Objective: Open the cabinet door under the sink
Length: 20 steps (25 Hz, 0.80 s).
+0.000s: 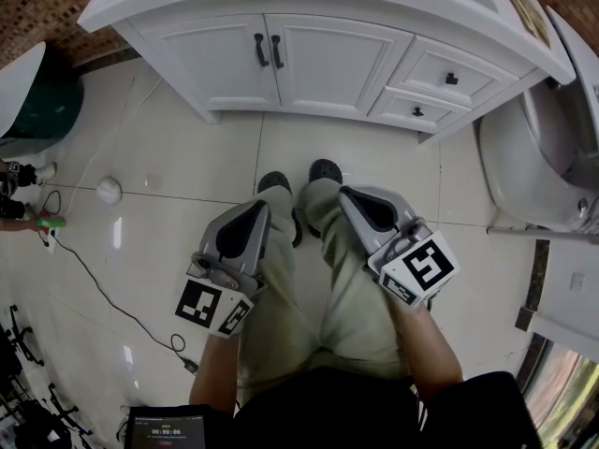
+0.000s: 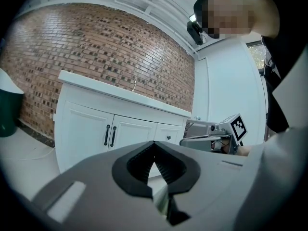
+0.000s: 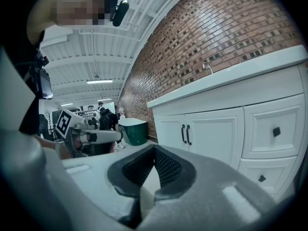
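Pale floor tiles (image 1: pixel 168 157) fill mid-frame. Low centre, my left gripper (image 1: pixel 248 224) and right gripper (image 1: pixel 370 209) are closed and empty. Upper centre, the cabinet door (image 1: pixel 328 64) is shut. I'm approaching; next I'd likely part jaws around its handle (image 1: pixel 277 51).

Left gripper (image 2: pixel 154 153): big and grey, at 6 o'clock. Its two black jaws are closed together, with nothing between them.
Cabinet doors (image 2: pixel 103 129): two white doors side by side, at 9 o'clock. Both are closed.
Door handles (image 2: pixel 110 135): two black bars standing up, just beside each other where the doors meet.
Drawer knob (image 2: pixel 168 137): a small black dot, at 3 o'clock from the handles.
Countertop (image 2: pixel 120 94): white, on top of the cabinet.
Brick wall (image 2: pixel 96 42): red-brown, at 11 o'clock.
Right gripper (image 2: pixel 190 139): at 3 o'clock, carrying a black and white marker cube.
Green bin (image 2: pixel 7 117): at the 9 o'clock edge.
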Motion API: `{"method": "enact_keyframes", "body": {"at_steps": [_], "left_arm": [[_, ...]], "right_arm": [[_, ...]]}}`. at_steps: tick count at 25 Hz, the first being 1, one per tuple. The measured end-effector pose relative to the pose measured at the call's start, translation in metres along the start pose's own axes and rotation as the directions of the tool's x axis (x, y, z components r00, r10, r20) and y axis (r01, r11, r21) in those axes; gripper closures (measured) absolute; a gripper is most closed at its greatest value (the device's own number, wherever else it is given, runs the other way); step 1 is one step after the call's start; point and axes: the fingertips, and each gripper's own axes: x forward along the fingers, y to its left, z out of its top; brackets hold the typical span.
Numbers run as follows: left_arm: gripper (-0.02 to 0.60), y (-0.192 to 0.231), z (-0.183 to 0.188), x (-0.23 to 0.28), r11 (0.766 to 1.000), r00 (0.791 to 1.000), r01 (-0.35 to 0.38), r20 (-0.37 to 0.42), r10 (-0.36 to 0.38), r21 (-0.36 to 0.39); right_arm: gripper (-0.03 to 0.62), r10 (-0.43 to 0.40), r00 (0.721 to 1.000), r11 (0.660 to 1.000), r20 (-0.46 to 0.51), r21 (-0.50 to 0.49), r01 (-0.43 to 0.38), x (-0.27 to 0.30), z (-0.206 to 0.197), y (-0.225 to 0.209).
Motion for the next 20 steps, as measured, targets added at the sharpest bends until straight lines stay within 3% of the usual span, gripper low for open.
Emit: {"method": "enact_keyframes", "body": {"at_steps": [9, 15, 20], "left_arm": [[0.565, 0.011, -0.006, 0.016, 0.998, 0.996, -0.057, -0.068, 0.058, 0.024], [0.565, 0.031, -0.004, 0.033, 0.995, 0.993, -0.100, -0.064, 0.101, 0.020], [0.565, 0.031, 0.002, 0.049, 0.997, 0.997, -0.060, -0.045, 0.062, 0.050]], "right_arm": [[0.602, -0.009, 1.000, 1.000, -0.011, -0.005, 0.009, -0.001, -0.001, -0.004], [0.602, -0.014, 1.000, 1.000, -0.011, -0.004, 0.014, -0.003, -0.002, -0.007], [0.602, -0.015, 1.000, 1.000, -0.008, -0.001, 0.015, -0.004, -0.002, -0.007]]}}
